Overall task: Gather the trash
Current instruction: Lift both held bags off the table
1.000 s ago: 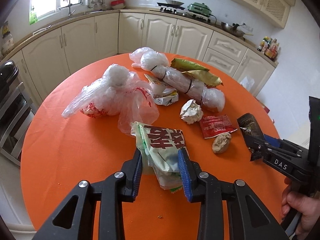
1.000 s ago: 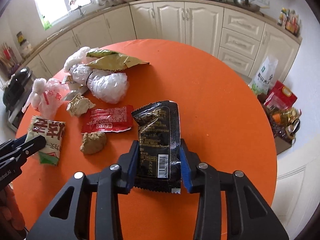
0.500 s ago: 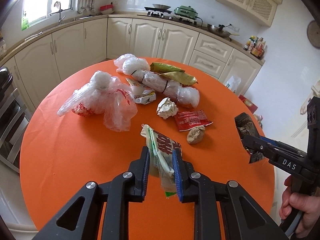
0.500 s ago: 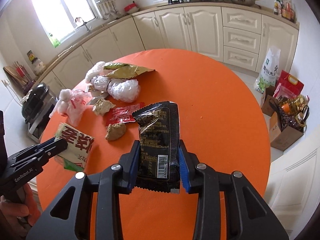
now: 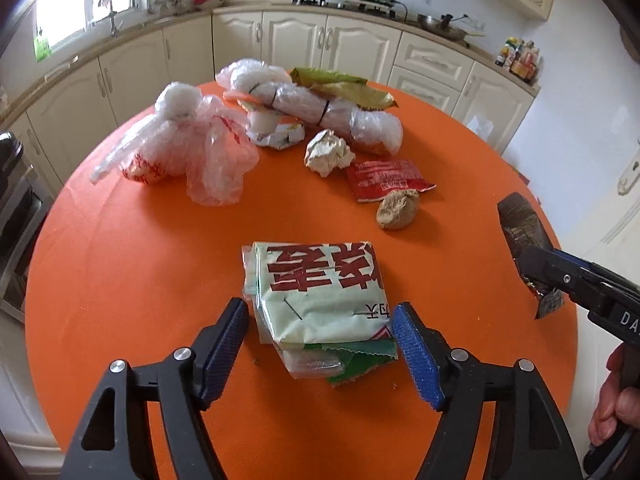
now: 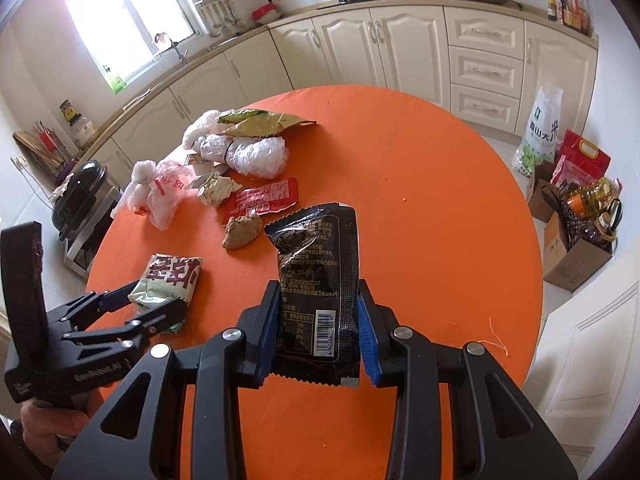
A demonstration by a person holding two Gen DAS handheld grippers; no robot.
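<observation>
Left gripper (image 5: 320, 346) fingers just spread wide, green-white packet (image 5: 320, 292) loose between them on worktop (image 5: 140, 248). Right gripper (image 6: 318, 330) clamped on black wrapper (image 6: 320, 264). Step: gathering wrappers; next, probably regrip packet.

Round orange table (image 5: 120, 272), scattered wrappers (image 5: 320, 288), bags (image 5: 180, 140)

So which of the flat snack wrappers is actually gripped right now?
The black foil wrapper, pinched upright in the right gripper. The green-and-white packet and red wrapper lie free on the table.
</observation>
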